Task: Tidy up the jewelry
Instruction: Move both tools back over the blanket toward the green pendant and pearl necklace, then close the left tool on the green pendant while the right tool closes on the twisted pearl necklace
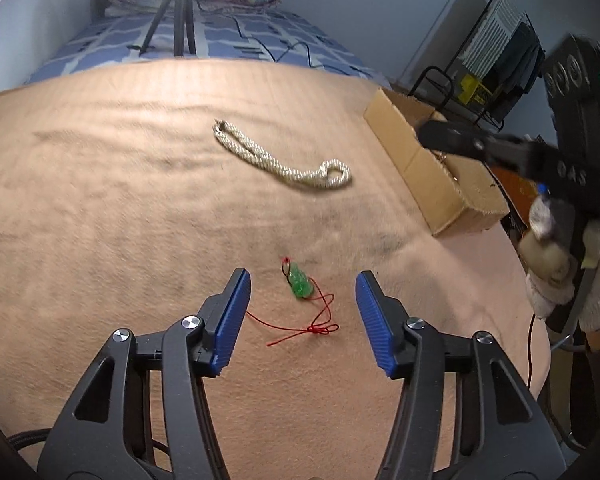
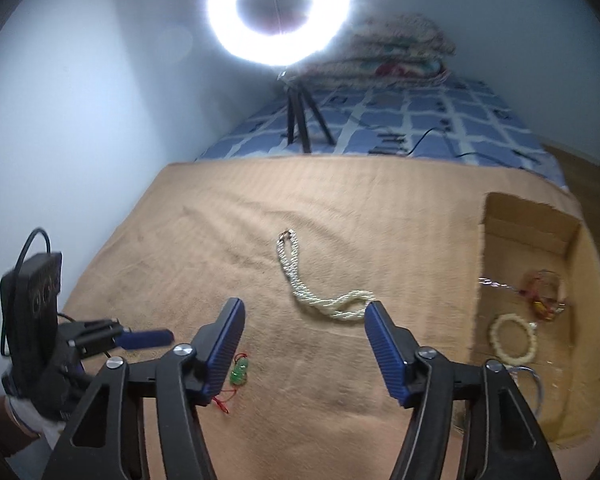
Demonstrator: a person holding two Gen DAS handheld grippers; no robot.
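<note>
Both apart — left gripper (image 1: pixel 303 280) straddles green pendant (image 1: pixel 301 285) untouched, right gripper (image 2: pixel 305 315) empty.

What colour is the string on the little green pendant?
Red string on the green pendant; clearest in the left wrist view.

My two tongs: black frames, blue pads

I see ribbed blue pads (image 1: pixel 232 320) on both, silver screws (image 1: pixel 191 323) at the pivots, and a white knit glove (image 1: pixel 596 280) on my right hand.
</note>
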